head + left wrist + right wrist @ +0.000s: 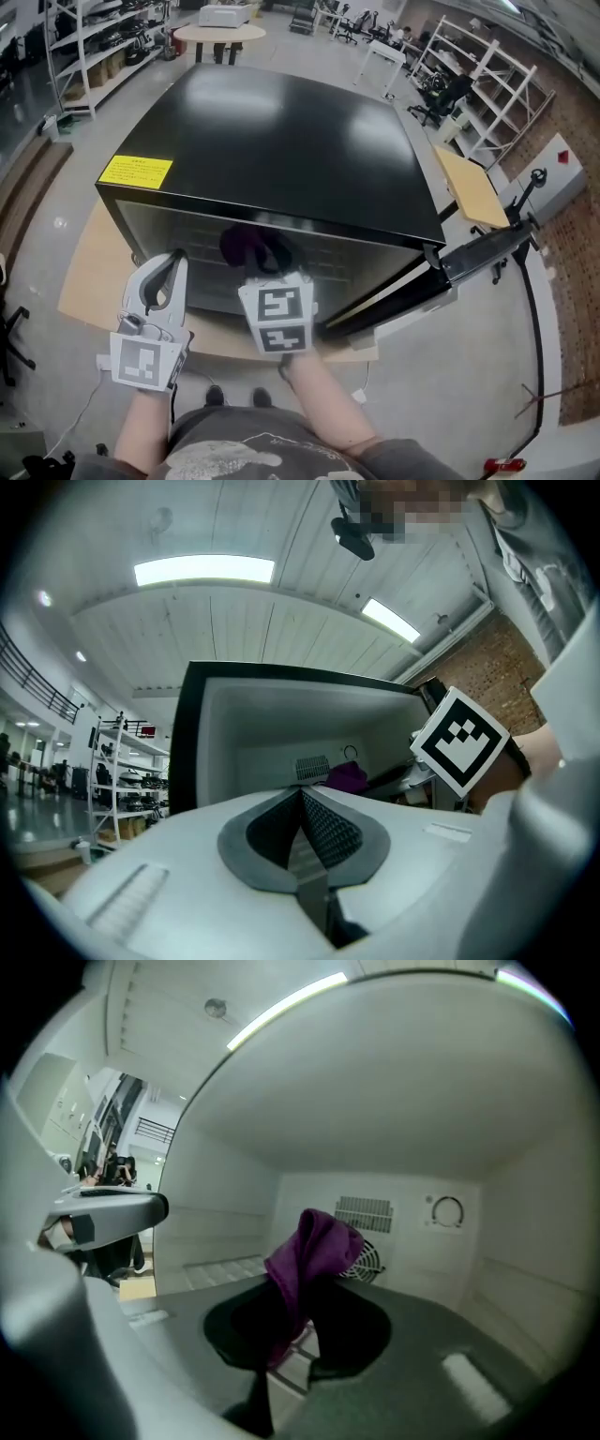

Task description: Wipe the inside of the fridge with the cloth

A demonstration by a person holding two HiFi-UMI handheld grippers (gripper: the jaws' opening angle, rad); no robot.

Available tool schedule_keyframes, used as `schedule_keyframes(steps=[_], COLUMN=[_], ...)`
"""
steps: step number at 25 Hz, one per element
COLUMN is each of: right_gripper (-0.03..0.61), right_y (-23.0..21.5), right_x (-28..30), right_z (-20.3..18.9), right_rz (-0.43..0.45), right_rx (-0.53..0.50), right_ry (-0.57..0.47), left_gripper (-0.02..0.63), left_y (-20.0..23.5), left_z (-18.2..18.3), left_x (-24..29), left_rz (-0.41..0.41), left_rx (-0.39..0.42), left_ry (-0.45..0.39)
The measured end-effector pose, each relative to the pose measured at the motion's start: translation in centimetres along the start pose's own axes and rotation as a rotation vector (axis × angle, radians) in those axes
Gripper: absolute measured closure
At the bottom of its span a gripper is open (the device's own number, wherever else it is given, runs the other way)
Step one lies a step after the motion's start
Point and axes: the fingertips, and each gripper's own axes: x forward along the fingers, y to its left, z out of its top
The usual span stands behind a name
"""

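Note:
A black fridge [281, 141] stands on a low wooden platform, its door [450, 267] swung open to the right. My right gripper [266, 274] is shut on a purple cloth [251, 246] at the mouth of the fridge. In the right gripper view the cloth [314, 1251] sticks up from the jaws of my right gripper [300, 1309], clear of the white back wall with its vent [364, 1213] and dial [447, 1211]. My left gripper [172, 262] is shut on nothing, just outside the opening at the left. The left gripper view has it [302, 797] facing the white interior [253, 752].
The wooden platform [94, 272] juts out in front of the fridge and to its left. A yellow label [136, 171] sits on the fridge top. Metal shelving [94, 47], a round table [220, 36] and a wooden board [469, 187] stand around. A cable [539, 309] runs along the floor at right.

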Motion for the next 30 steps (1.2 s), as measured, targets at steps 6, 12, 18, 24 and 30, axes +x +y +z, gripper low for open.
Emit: schedule_keyframes(steps=[6, 12, 18, 24, 30], right_gripper=[0.537, 0.537, 0.538, 0.538, 0.538], right_y=[-6.0, -9.9, -13.0, -13.4, -13.0], right_x=[-2.7, -5.4, -5.4, -8.2, -11.4], right_z=[-3.1, -2.7, -0.9, -0.7, -1.9], right_rz=[-0.16, -0.309, -0.416, -0.537, -0.605], right_rx=[0.054, 0.126, 0.203, 0.278, 0.322], right_ry=[0.068, -0.035, -0.126, -0.215, -0.228], left_gripper=[0.595, 0.595, 0.595, 0.595, 0.595], left_y=[-2.8, -5.0, -6.3, -6.9, -7.0], left_z=[0.0, 0.5, 1.4, 1.3, 0.9], left_x=[2.4, 4.1, 5.4, 5.1, 3.9], left_rz=[-0.087, -0.159, -0.199, -0.232, -0.251], left_rx=[-0.001, -0.005, -0.007, -0.011, -0.03], left_ry=[-0.008, -0.026, -0.036, -0.044, -0.039])
